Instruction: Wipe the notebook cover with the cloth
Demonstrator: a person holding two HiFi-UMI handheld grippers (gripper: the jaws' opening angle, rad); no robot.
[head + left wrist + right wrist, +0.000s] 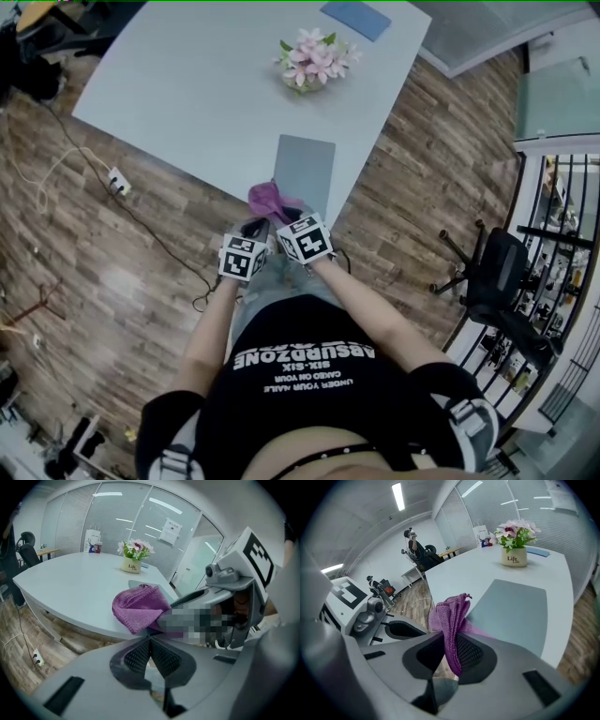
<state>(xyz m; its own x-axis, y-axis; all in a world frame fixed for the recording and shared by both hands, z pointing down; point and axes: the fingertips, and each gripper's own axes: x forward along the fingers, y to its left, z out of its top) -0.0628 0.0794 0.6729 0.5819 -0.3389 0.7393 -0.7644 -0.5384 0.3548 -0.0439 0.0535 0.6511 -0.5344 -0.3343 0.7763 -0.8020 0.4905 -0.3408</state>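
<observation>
In the head view, a white worktop [187,84] is seen from above. A grey notebook [305,167] is laid flat by the near edge of the worktop. A purple cloth [270,197] is bunched at the near left corner of the notebook. The left tool [255,228] and the right tool [284,220] are held side by side at the near edge, just beside the cloth. A pot of pink flowers [317,61] is set farther back on the worktop, and a blue sheet [356,19] is laid at the far edge. A black chair [497,272] is parked on the wood floor to the right.

In the left gripper view, the two jaws of the left tool are pressed together, and nothing is held between them. The cloth is seen just past them at the worktop edge, with the right tool beside it.

In the right gripper view, the right tool is closed on the cloth. The cloth is pinched between the two pads, and its top is bunched up above them. The notebook is seen flat on the worktop just behind the cloth. A white bag [480,530] is stood at the far end of the worktop.
</observation>
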